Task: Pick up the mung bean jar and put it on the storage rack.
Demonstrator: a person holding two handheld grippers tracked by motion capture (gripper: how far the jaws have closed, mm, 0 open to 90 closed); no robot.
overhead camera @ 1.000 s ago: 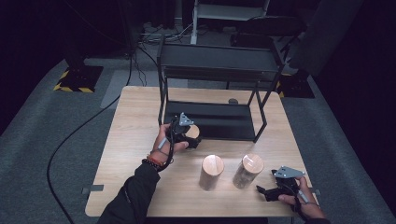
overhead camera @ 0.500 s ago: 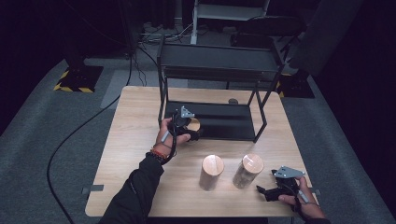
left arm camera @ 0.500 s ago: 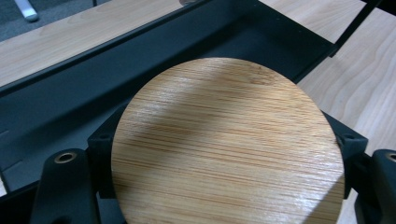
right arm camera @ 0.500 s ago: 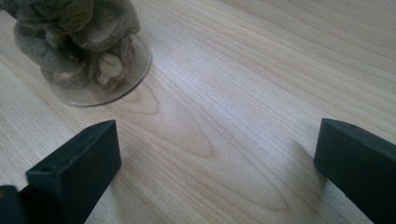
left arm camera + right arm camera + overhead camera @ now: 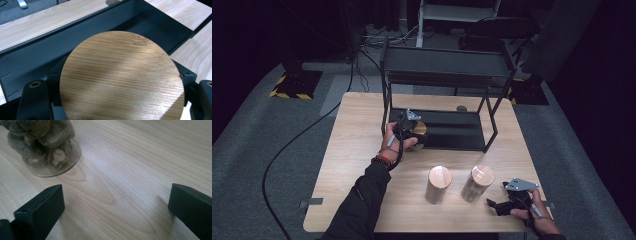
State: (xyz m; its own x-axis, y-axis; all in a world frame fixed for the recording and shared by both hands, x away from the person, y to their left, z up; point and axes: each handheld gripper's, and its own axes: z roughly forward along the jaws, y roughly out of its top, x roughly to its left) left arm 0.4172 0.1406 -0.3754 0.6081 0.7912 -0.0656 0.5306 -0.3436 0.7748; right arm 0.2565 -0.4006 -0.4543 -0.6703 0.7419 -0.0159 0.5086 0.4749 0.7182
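The bamboo-lidded jar (image 5: 121, 77), clenched in the left hand-held gripper (image 5: 412, 131), hangs over the black rack's lower tray (image 5: 452, 127) at frame centre, not yet set down, while two jars (image 5: 438, 184) wait on the tabletop (image 5: 357, 130) beside the released right hand-held gripper (image 5: 497, 206).

jar body (image 5: 122, 77) hidden beneath bamboo lid

High view: from above the near side of the table (image 5: 357, 150), facing forward and down; far enough to take in the whole tabletop and the black rack (image 5: 447, 75).
Left gripper view: very close, looking down on a round wooden lid (image 5: 120, 77) over the rack's lower tray (image 5: 37, 57).
Right gripper view: low and close over the tabletop, facing a glass jar (image 5: 45, 147).
Shared: lid (image 5: 418, 128), tray, jar (image 5: 477, 182) and tabletop also appear from above.
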